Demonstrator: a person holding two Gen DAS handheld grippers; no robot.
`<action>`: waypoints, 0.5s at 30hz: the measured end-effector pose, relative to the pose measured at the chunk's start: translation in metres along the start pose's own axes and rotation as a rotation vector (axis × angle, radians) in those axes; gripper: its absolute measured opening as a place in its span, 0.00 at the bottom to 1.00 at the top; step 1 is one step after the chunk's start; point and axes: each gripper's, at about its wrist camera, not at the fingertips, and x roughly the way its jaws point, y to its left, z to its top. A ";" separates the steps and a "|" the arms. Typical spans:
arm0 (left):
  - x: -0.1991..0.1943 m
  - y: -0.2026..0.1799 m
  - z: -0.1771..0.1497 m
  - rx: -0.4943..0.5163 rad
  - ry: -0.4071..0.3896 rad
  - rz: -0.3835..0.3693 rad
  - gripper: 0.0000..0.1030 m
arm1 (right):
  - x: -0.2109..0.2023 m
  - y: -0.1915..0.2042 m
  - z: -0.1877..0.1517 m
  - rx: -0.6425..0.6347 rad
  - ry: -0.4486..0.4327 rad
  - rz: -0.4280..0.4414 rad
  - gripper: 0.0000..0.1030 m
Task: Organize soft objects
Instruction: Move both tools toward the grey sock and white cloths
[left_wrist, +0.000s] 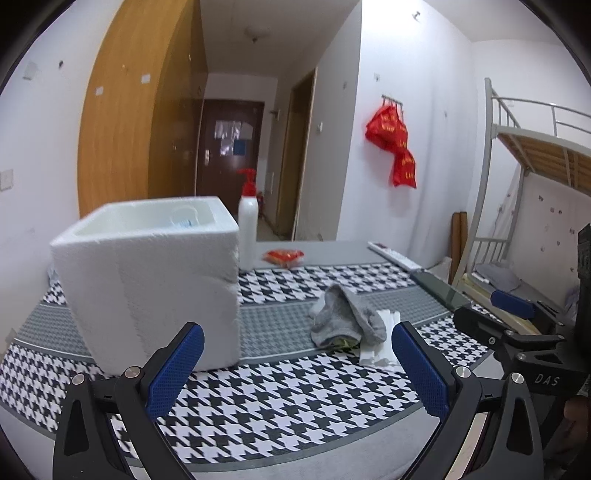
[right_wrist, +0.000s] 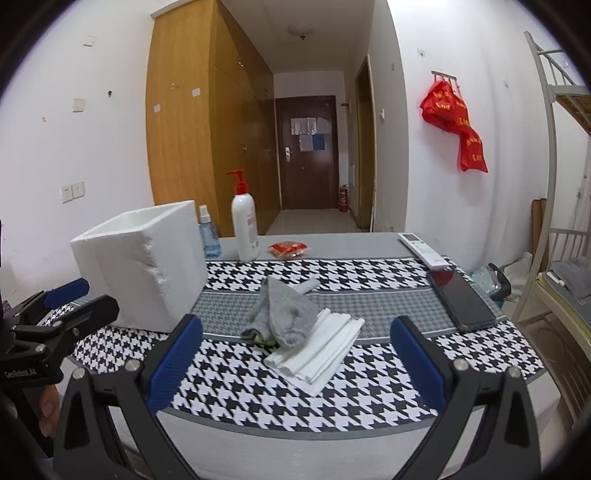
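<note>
Left gripper (left_wrist: 295, 373) wide open, holding nothing; right gripper (right_wrist: 295, 363) also wide open and empty. Grey sock (right_wrist: 282, 315) bunched on the checked cloth (right_wrist: 369, 391), partly over a folded white towel (right_wrist: 321, 349), beside the foam box (right_wrist: 144, 264)

Both hand-held grippers are hanging low and level, pointing forward side by side. The left hand-held gripper (left_wrist: 297, 363) is spreading its blue-padded fingers (left_wrist: 176, 369) wide with nothing between them. The right hand-held gripper (right_wrist: 295, 363) is gaping just as wide, its pads (right_wrist: 419, 365) bare, the two tools sitting near each other.
</note>
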 end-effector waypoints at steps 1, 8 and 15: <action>0.004 -0.001 -0.001 0.003 0.010 -0.003 0.99 | 0.002 -0.002 -0.001 0.003 0.006 -0.002 1.00; 0.027 -0.009 -0.001 0.018 0.070 -0.010 0.99 | 0.024 -0.019 -0.008 0.035 0.068 -0.011 1.00; 0.047 -0.019 -0.001 0.044 0.112 -0.023 0.99 | 0.041 -0.028 -0.017 0.047 0.122 0.006 1.00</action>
